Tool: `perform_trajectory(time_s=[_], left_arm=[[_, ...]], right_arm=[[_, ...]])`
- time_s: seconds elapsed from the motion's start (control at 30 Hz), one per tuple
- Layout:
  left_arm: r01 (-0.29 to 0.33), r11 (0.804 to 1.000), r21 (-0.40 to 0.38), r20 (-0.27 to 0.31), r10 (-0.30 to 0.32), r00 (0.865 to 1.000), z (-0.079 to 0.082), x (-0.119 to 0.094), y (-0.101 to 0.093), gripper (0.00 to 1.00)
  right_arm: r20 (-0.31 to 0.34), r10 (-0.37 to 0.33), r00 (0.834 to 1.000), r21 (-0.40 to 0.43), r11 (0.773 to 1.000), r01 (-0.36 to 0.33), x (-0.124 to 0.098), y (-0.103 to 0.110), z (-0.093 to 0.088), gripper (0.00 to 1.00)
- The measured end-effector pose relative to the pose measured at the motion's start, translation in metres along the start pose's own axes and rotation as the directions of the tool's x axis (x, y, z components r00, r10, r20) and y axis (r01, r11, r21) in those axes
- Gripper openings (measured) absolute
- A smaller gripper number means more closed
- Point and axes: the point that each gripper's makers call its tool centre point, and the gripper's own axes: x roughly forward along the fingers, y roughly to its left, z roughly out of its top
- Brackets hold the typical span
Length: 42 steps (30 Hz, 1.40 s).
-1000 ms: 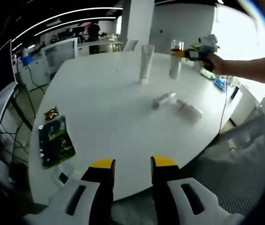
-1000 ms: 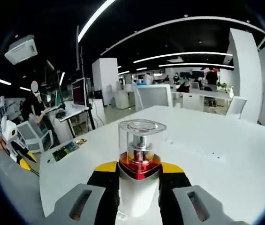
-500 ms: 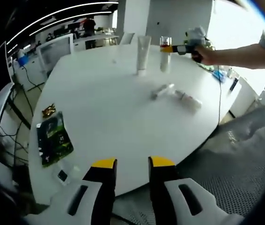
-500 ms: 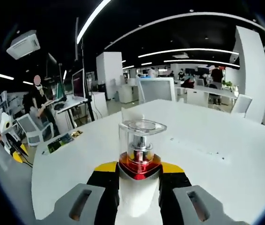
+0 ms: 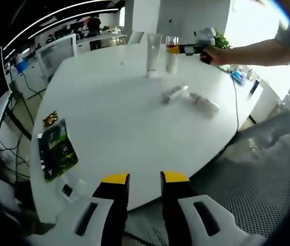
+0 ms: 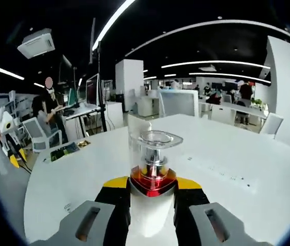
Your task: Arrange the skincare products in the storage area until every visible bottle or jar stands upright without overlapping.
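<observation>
Right gripper: clamped on white pump bottle with clear cap, frame centre.
Left gripper: slightly parted, empty.
Handling: probably light, smooth; grip body.

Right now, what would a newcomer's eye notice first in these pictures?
In the right gripper view, the right claw grips a white pump bottle with a red collar and clear cap. In the left gripper view, it stands beside an upright white tube on the round white table, and two small bottles lie flat.

Pump bottle now seemingly beside tube.
</observation>
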Motion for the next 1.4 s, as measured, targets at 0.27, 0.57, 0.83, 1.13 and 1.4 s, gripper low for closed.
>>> perform_trajectory(time_s=[0.27,0.57,0.83,1.13,1.4], left_arm=[[-0.001,1.0,0.002,-0.003,0.001,1.0,-0.001,0.0,0.0,0.18],[-0.005,1.0,0.002,-0.014,0.005,1.0,-0.003,0.001,0.001,0.17],[-0.01,1.0,0.001,-0.015,0.01,1.0,-0.003,0.001,0.002,0.17],[-0.005,1.0,0.004,-0.024,0.005,1.0,-0.004,0.002,0.002,0.15],[-0.003,1.0,0.009,-0.022,0.004,1.0,-0.004,0.001,0.001,0.14]], right_arm=[[0.029,0.009,1.0,-0.016,1.0,-0.008,0.006,-0.005,-0.004,0.25],[0.037,0.012,0.999,-0.042,0.999,-0.01,0.019,-0.015,-0.007,0.25],[0.081,0.002,0.997,-0.031,1.0,0.001,0.023,-0.018,-0.006,0.25],[0.077,0.048,0.996,-0.049,0.998,-0.044,0.023,-0.018,-0.006,0.27],[0.04,0.068,0.997,-0.082,0.995,-0.064,0.021,-0.012,-0.016,0.27]])
